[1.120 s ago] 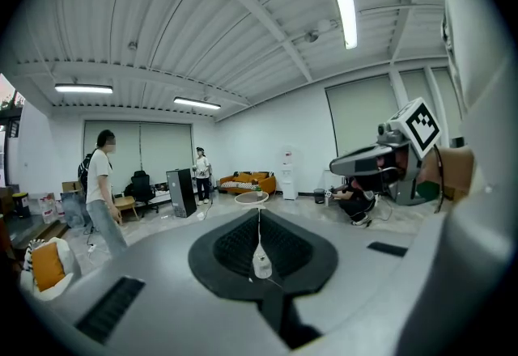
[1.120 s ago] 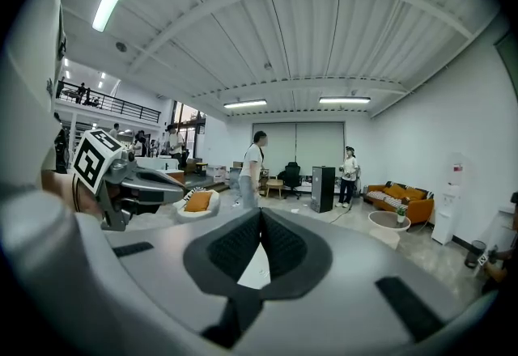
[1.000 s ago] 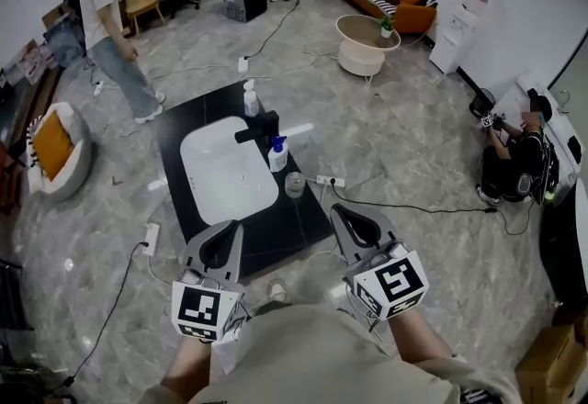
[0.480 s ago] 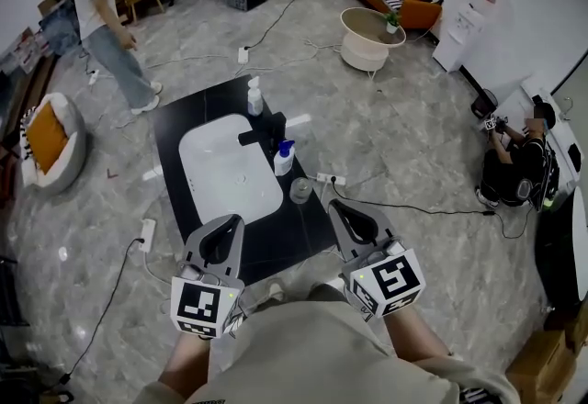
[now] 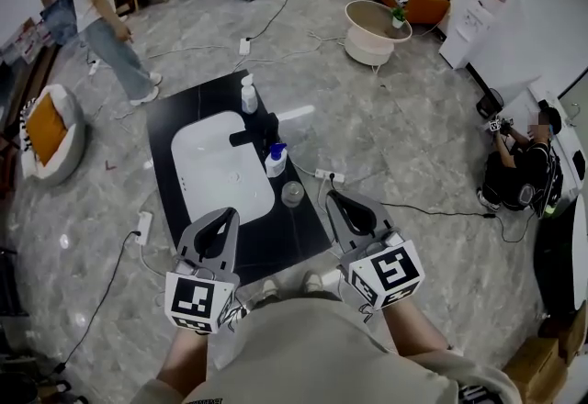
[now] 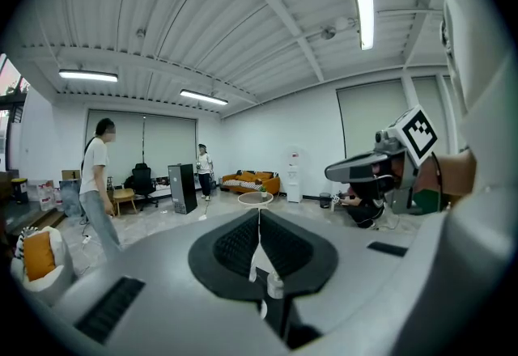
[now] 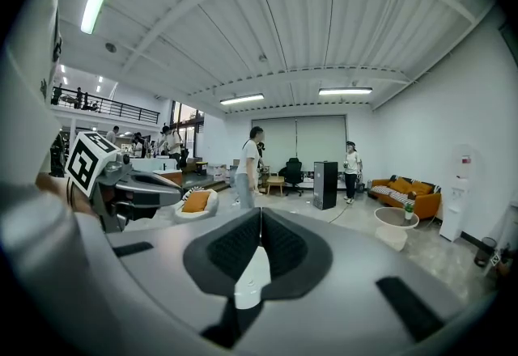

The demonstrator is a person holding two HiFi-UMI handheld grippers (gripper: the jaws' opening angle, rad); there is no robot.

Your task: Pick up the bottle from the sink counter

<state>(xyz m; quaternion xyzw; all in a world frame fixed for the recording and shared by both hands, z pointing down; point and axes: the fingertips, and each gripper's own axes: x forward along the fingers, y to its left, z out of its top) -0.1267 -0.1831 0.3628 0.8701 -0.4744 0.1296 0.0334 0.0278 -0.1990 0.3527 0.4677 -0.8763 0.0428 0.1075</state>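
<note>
Blue-capped bottle (image 5: pixel 275 160) upright on black counter (image 5: pixel 299 226), just beside tap (image 5: pixel 262 131), untouched. Second, white bottle (image 5: pixel 248 96) at far end; intended one not settled. Approach judged in hand. Left gripper (image 5: pixel 223 215) and right gripper (image 5: pixel 336 201) held near counter edge, jaws pressed together, nothing held. Next: jaws to be opened, bottle straddled. Bottle nearly masked by jaws in gripper views.

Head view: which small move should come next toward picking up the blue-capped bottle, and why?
Probably open the right gripper and ease it forward. Its jaws are together and empty, short of the blue-capped bottle, which stands upright beside the faucet on that side. A clear cup stands close in front of the bottle, so approach with care.
</note>
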